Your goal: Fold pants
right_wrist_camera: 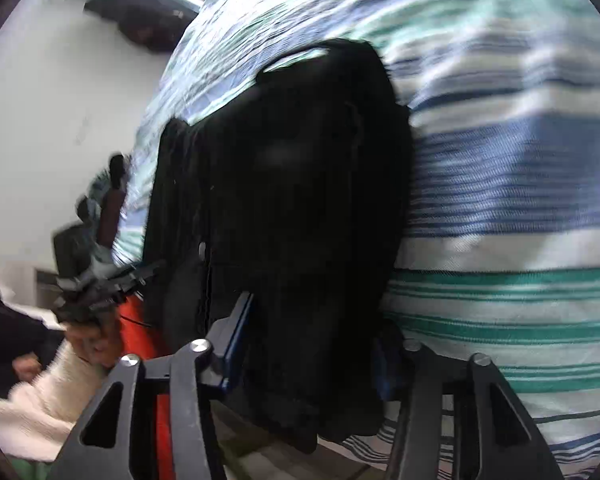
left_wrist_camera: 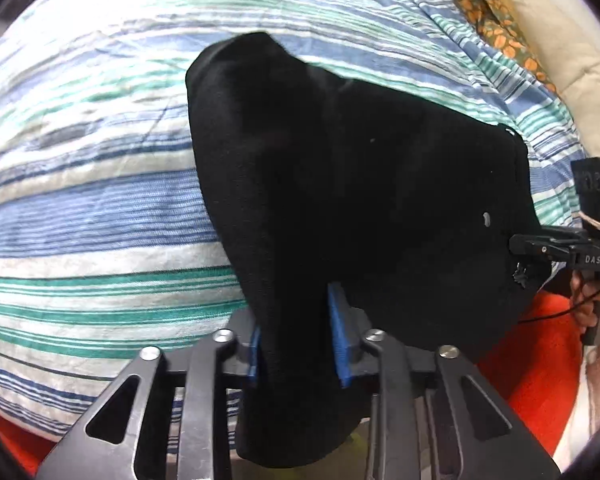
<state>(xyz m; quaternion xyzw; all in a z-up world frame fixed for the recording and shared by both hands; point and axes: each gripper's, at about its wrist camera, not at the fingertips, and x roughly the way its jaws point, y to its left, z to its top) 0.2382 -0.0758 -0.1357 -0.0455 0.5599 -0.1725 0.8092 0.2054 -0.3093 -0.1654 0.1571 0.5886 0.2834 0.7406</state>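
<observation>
1. Black cloth of the pants (left_wrist_camera: 340, 184) is pinched between the blue pads (left_wrist_camera: 338, 312) of the left gripper (left_wrist_camera: 296, 320), which is clamped on one bunched edge.
2. Across the fabric, the right gripper (right_wrist_camera: 304, 344) is likewise clenched on the pants.
3. Both hold the garment lifted over the striped bedsheet (left_wrist_camera: 80, 200), hanging loose and rumpled.
4. Judging by that, no neat fold is laid yet; spreading flat and folding remain.

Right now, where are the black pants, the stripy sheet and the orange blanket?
black pants (left_wrist_camera: 360, 184), left wrist view, middle of the cloth
striped sheet (left_wrist_camera: 84, 208), left wrist view, blue stripe
orange blanket (left_wrist_camera: 532, 364), left wrist view, bare patch
</observation>
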